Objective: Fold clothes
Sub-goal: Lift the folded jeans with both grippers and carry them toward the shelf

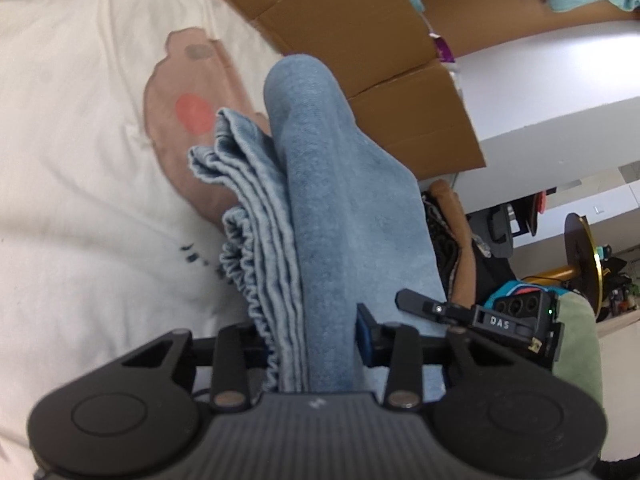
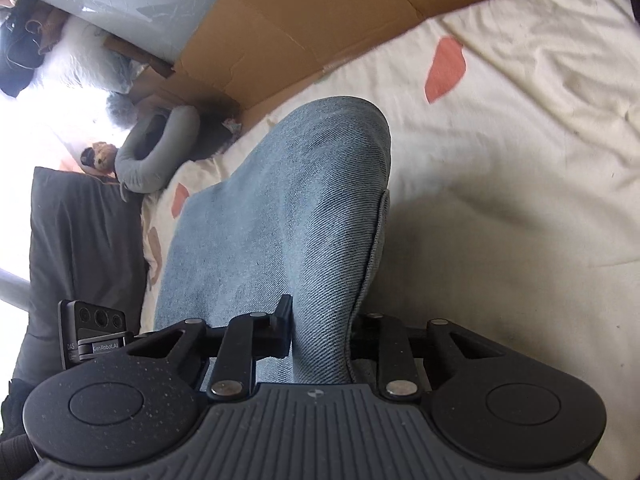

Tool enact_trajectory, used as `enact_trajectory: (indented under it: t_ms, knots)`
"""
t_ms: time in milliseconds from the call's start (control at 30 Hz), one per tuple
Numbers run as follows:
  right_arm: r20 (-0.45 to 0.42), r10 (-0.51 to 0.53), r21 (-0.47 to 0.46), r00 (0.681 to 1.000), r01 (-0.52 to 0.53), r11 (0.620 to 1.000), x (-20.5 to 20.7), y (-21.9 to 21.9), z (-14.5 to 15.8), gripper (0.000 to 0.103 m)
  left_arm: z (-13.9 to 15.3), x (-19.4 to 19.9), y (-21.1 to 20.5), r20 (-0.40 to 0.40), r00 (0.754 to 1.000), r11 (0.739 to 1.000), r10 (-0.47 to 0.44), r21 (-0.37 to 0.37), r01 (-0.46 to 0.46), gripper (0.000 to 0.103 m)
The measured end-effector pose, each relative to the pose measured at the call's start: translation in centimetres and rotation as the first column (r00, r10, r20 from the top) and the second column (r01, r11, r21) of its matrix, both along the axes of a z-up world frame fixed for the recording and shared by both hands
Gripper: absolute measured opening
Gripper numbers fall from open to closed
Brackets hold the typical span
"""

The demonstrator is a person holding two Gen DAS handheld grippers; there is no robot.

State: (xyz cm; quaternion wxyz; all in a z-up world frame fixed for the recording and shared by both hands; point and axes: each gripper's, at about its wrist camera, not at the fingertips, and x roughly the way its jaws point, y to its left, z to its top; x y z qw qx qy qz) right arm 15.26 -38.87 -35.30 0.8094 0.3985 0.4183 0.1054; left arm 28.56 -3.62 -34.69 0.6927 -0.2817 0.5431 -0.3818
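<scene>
Light-blue denim garment (image 1: 344, 208) clamped in both grippers over a cream bedsheet (image 1: 80, 160)

Left gripper (image 1: 316, 340) pinches its stacked, ruffled layers at lower centre; right gripper (image 2: 320, 332) grips a smooth rounded fold rising mid-frame, with brown cardboard (image 2: 280, 24) across the top

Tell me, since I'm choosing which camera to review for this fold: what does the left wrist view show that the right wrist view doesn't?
Only the left wrist view shows the garment's gathered elastic edge with its stacked layers, plus the pink-brown patch on the bedding. Only the right wrist view shows the grey neck pillow and dark cushion. Both show the blue denim garment clamped in that view's gripper, left gripper and right gripper, over the cream bedspread, with cardboard behind.
</scene>
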Motion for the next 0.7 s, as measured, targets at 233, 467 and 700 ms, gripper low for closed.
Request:
enact_trajectory:
  t_ms: [233, 467, 700]
  knots:
    - [0.03, -0.032, -0.007, 0.999, 0.032, 0.999, -0.2, -0.7, 5.4, 0.024, 5.6, 0.7, -0.2, 0.037, 0.999, 1.0, 0.004, -0.008, -0.004, 0.039]
    - [0.079, -0.023, -0.015, 0.997, 0.025, 1.0, -0.5, -1.6, 13.0, 0.024, 13.5, 0.7, -1.5, 0.091, 0.996, 1.0, -0.005, -0.003, 0.005, 0.038]
    - [0.127, -0.046, -0.012, 0.991, 0.048, 0.999, -1.8, -2.9, 20.7, 0.024, 21.4, 0.3, -3.2, 0.138, 0.99, 1.0, -0.021, 0.002, 0.021, 0.038]
